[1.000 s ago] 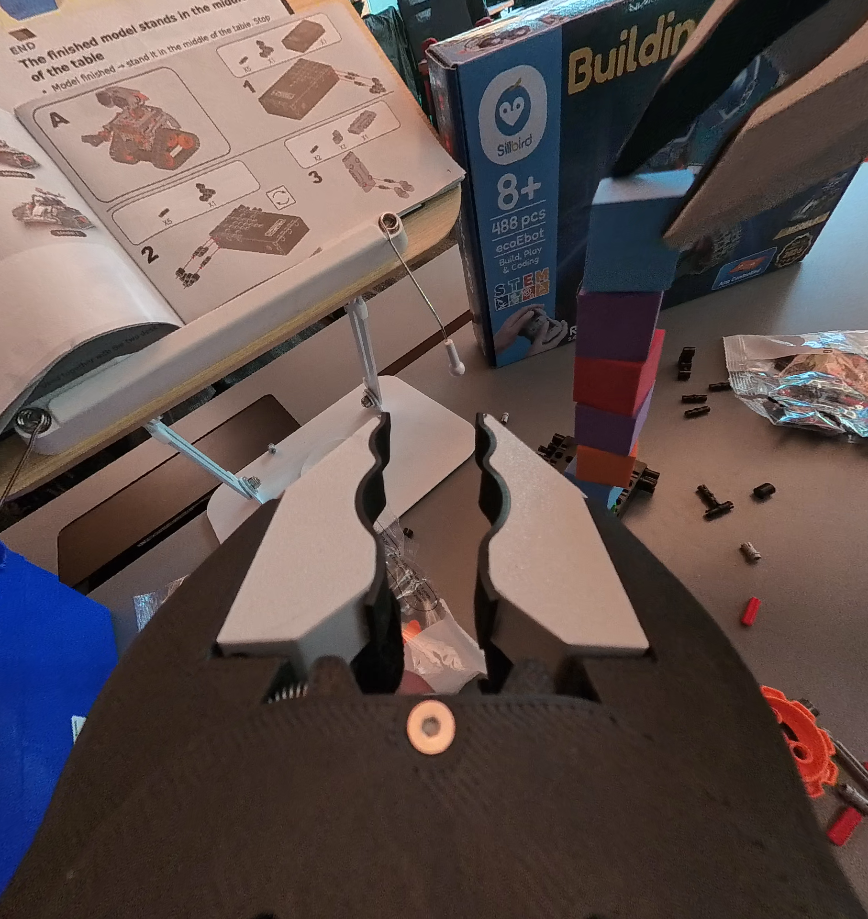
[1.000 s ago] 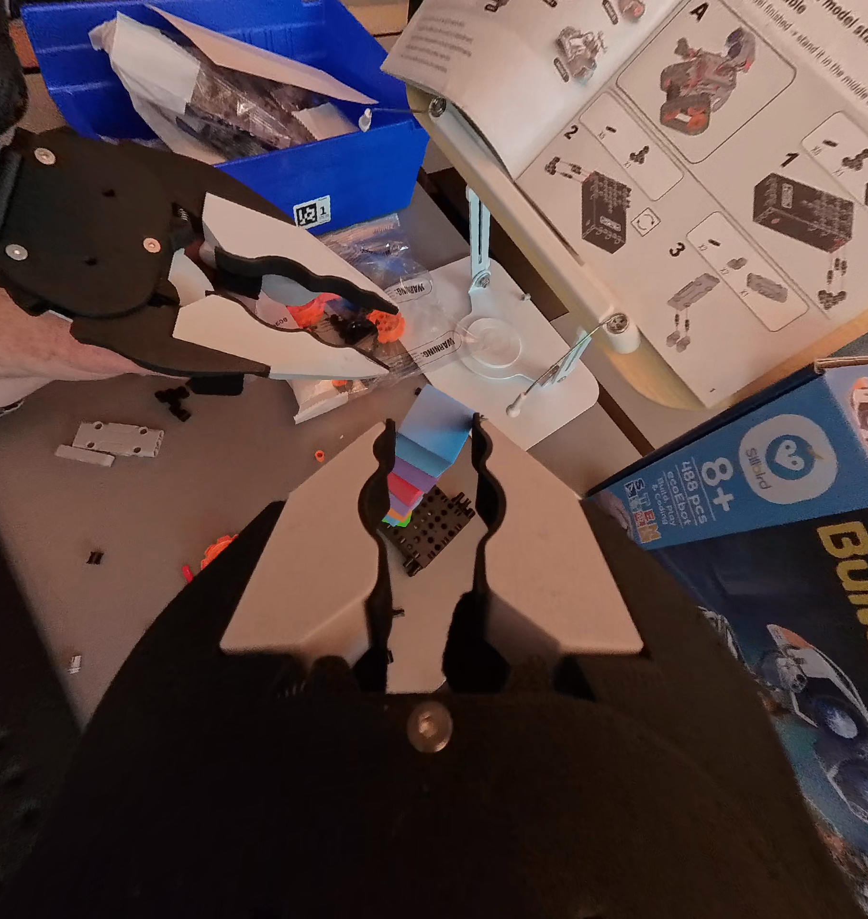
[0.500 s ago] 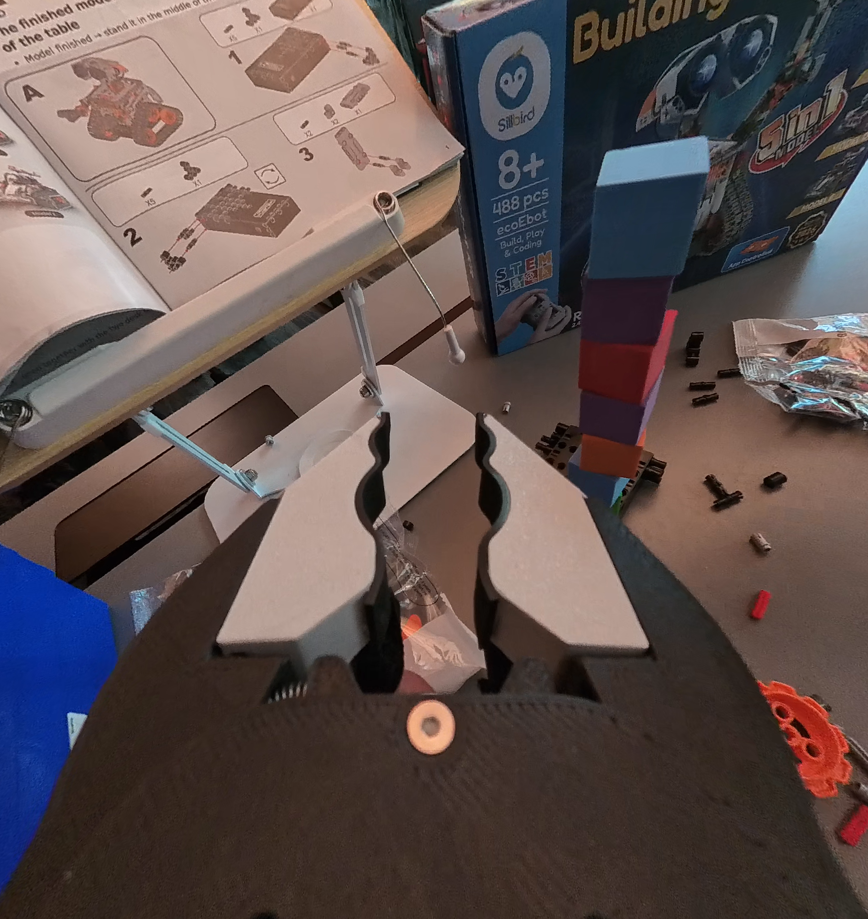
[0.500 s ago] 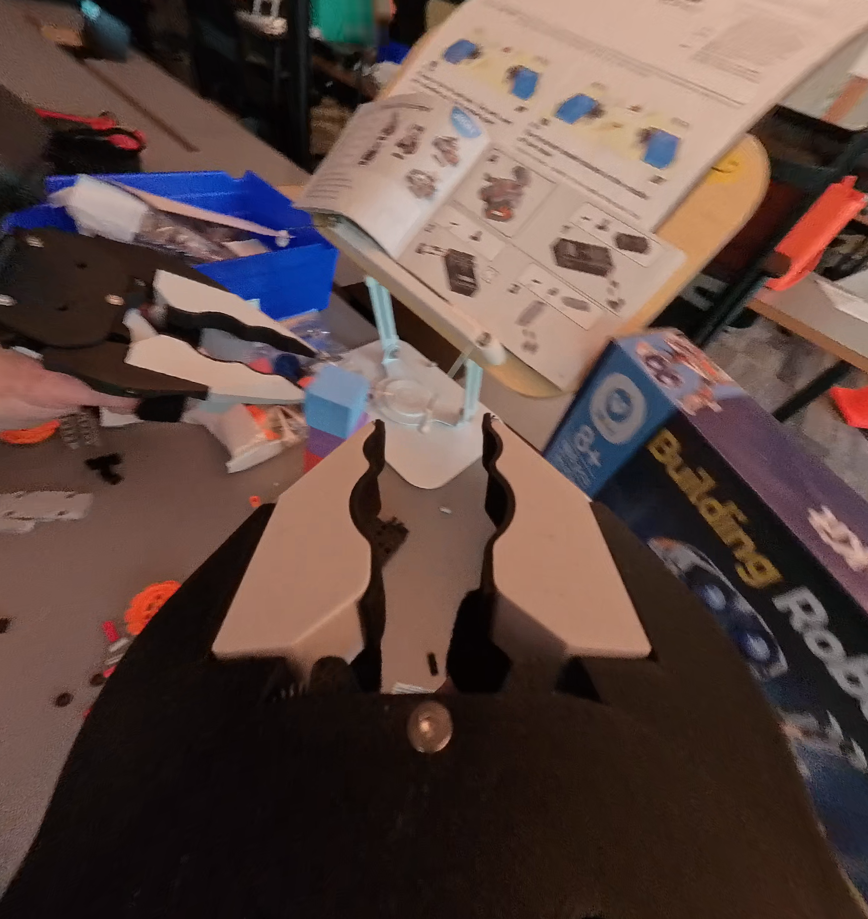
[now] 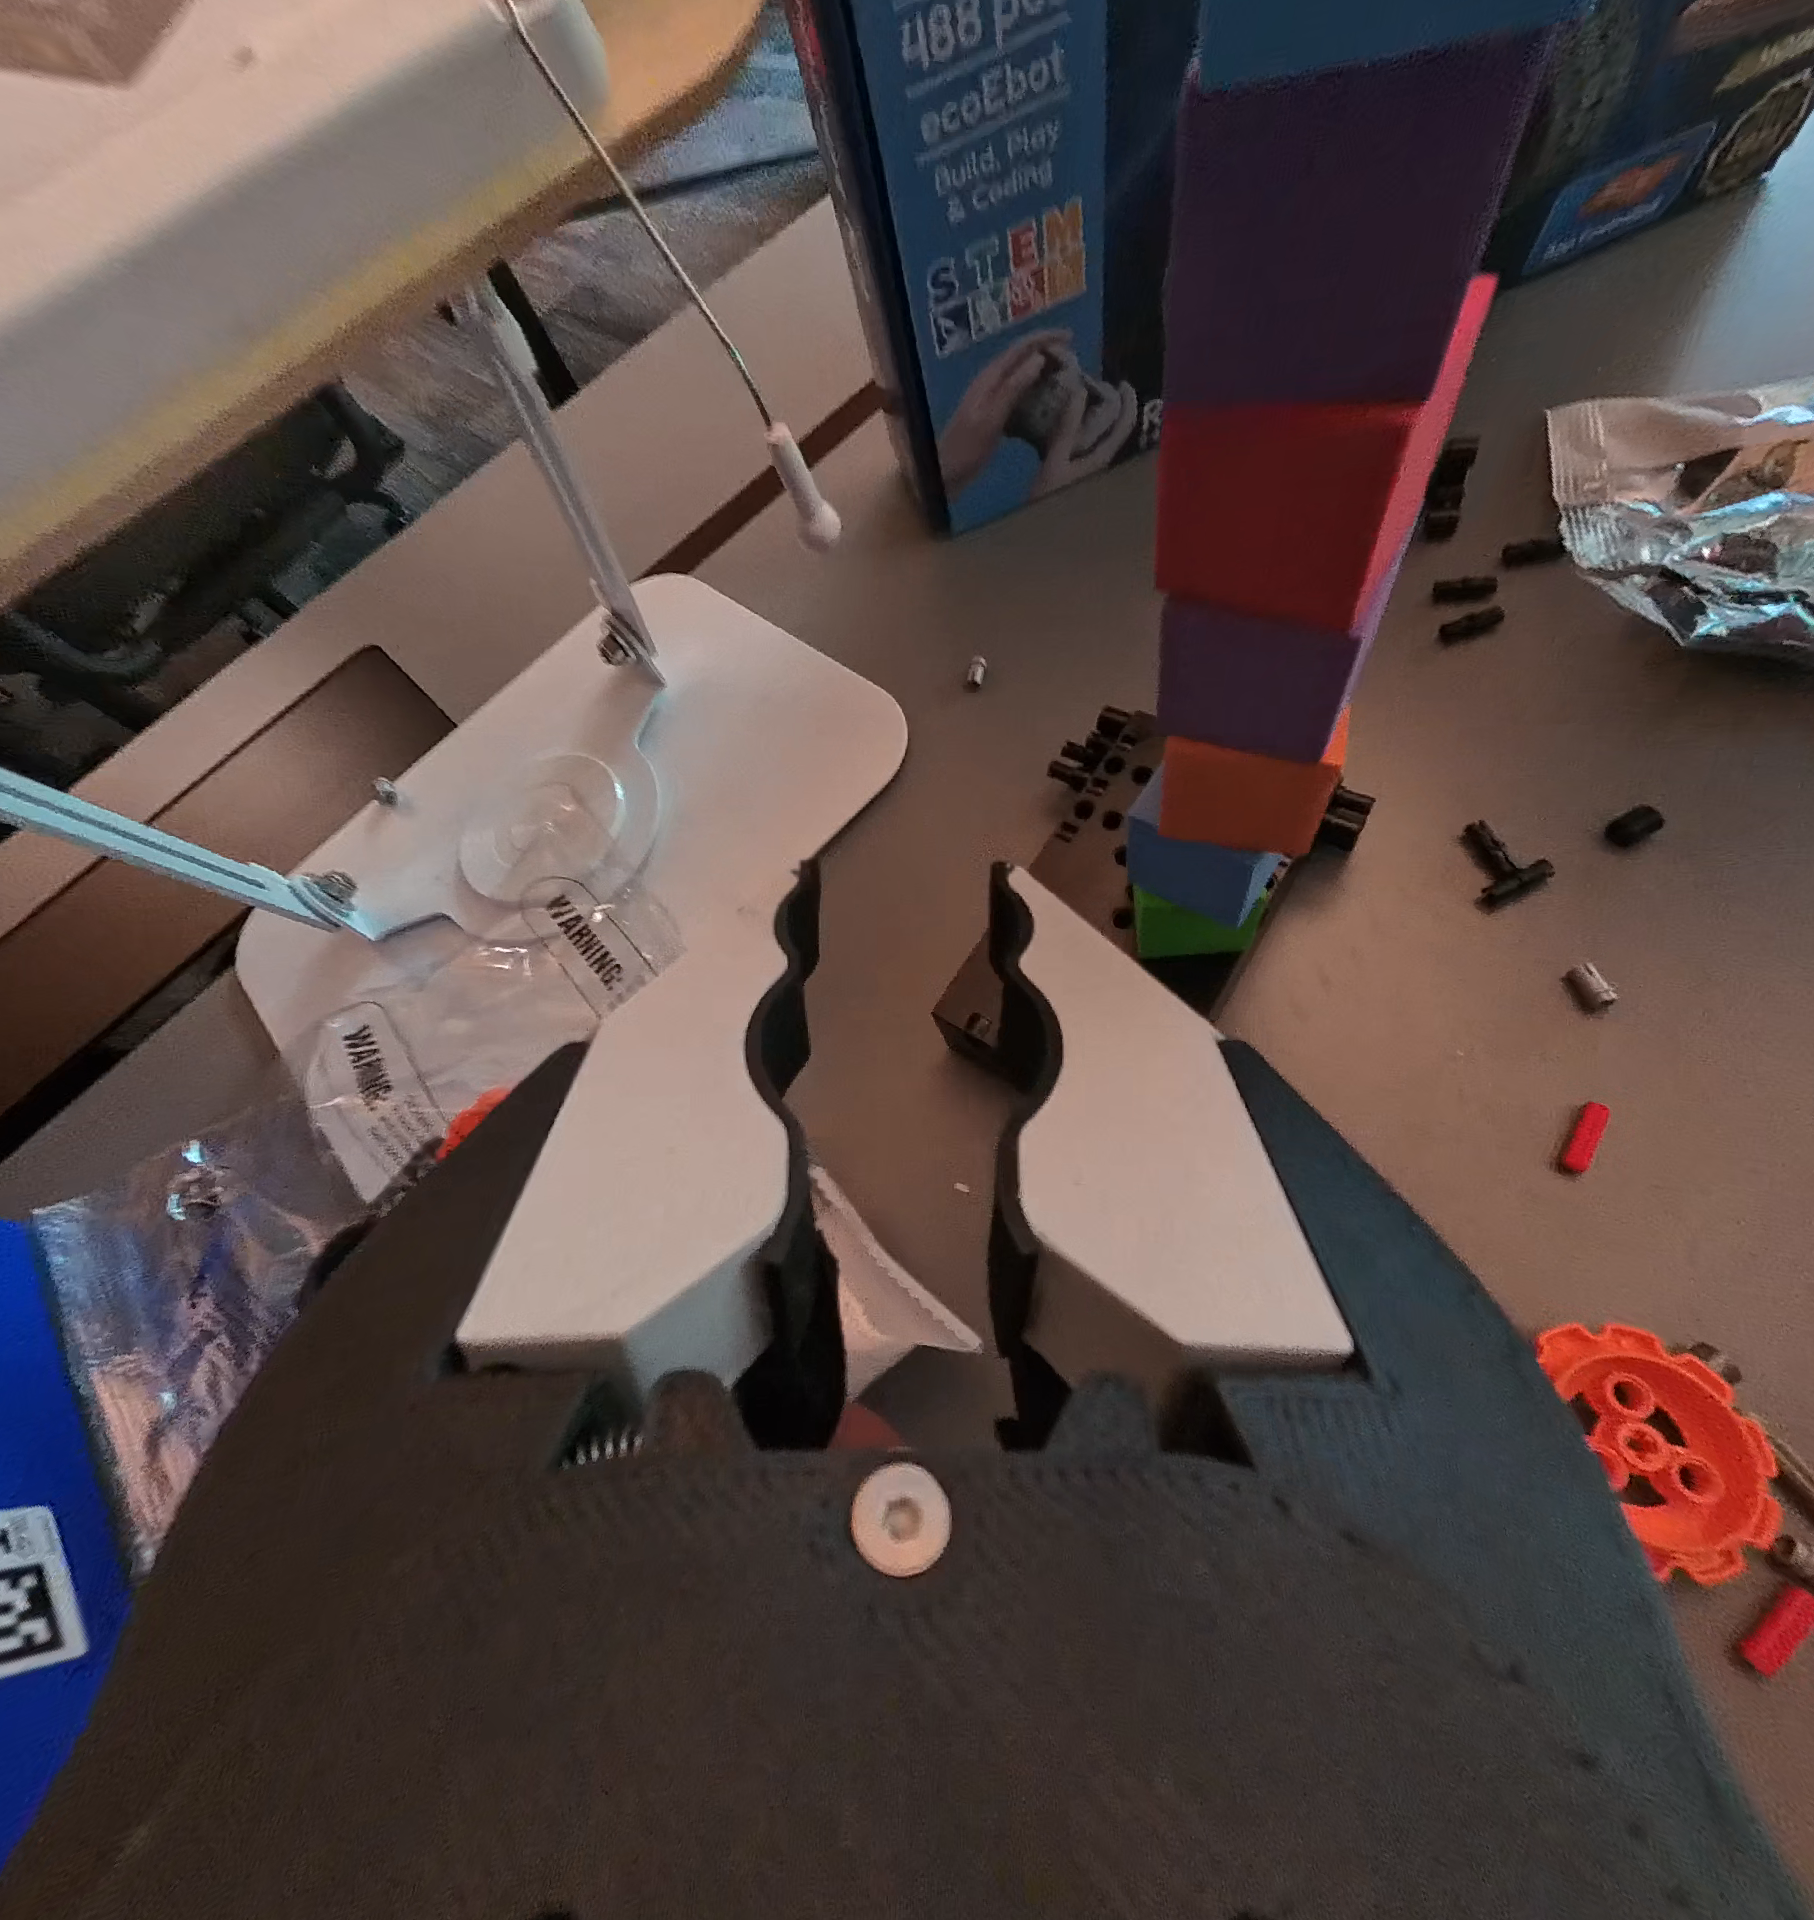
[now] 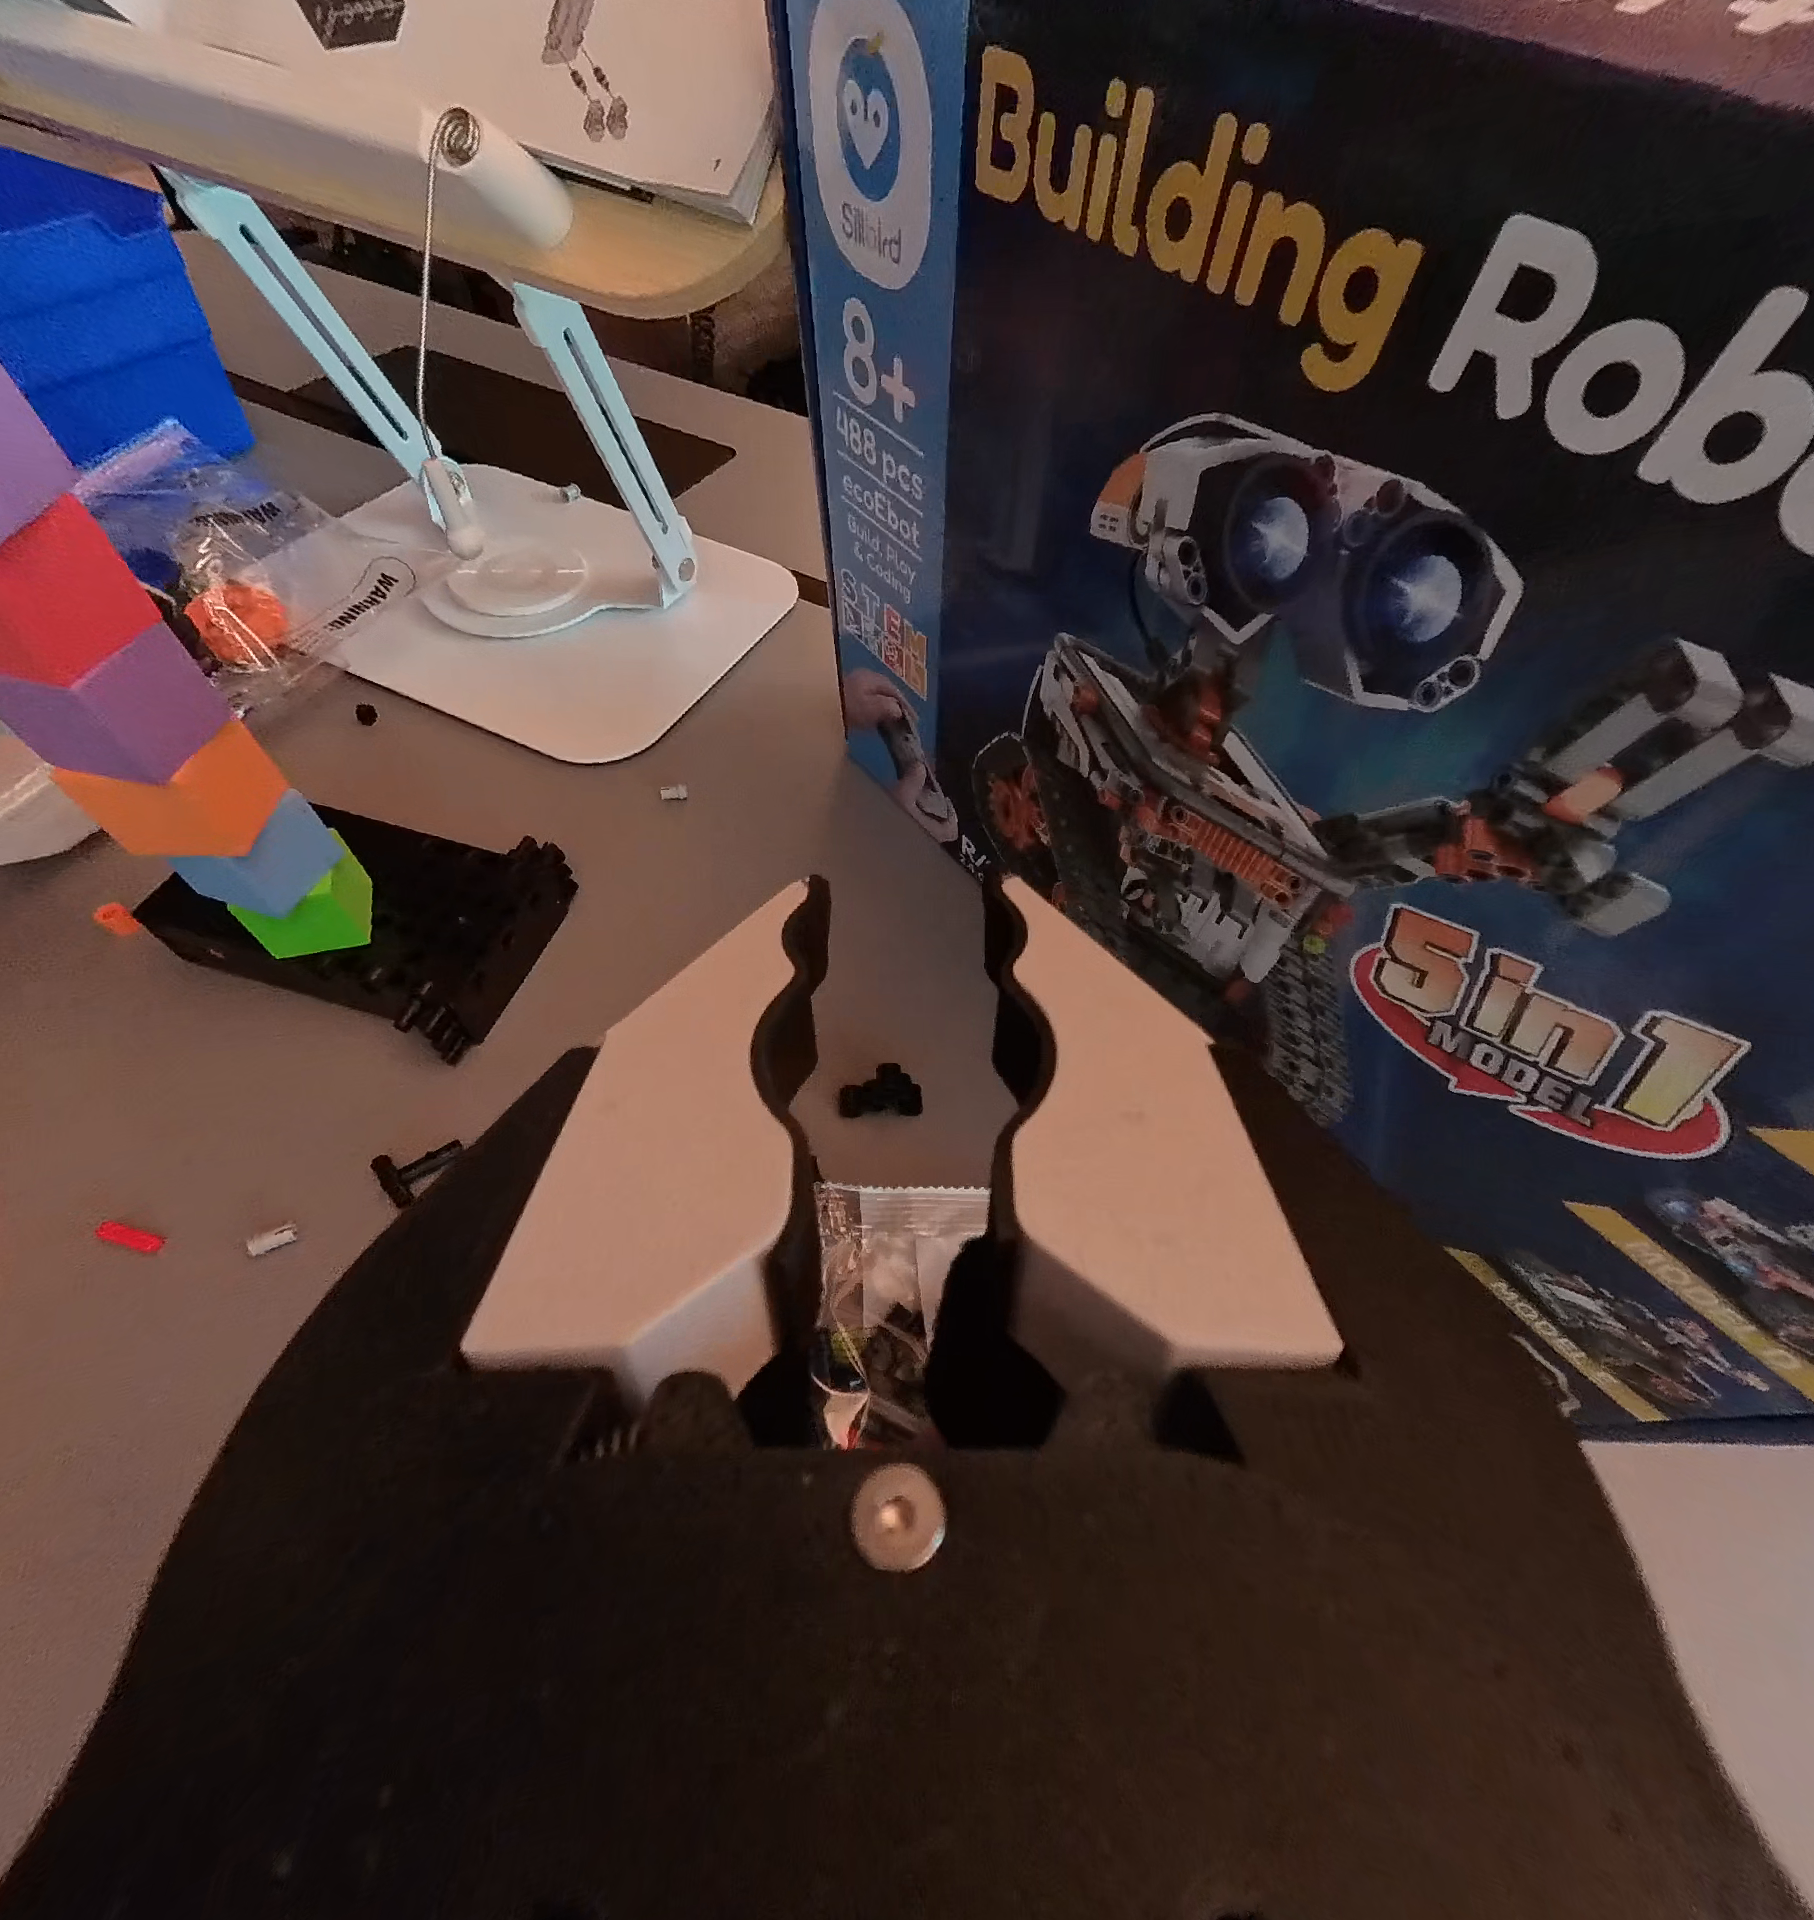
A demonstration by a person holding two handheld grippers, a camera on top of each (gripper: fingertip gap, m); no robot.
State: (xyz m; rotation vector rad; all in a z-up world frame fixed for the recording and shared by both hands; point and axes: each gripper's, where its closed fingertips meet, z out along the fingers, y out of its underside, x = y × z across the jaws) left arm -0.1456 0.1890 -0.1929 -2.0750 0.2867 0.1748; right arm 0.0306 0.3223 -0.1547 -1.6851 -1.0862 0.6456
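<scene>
**Grey counter, scattered parts**

Counter grey, matte. On it: white stand base, black plate carrying the block stack, upright blue box, foil bag, orange gear, loose black pins, red pieces.

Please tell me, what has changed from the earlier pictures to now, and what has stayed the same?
One second ago the right tongs stood over the top blue cube of the block tower. They have since drawn away and now hang open and low over the table, beside the toy box. The left tongs moved closer to the tower. The tower still stands; both tongs remain open and empty.
</scene>
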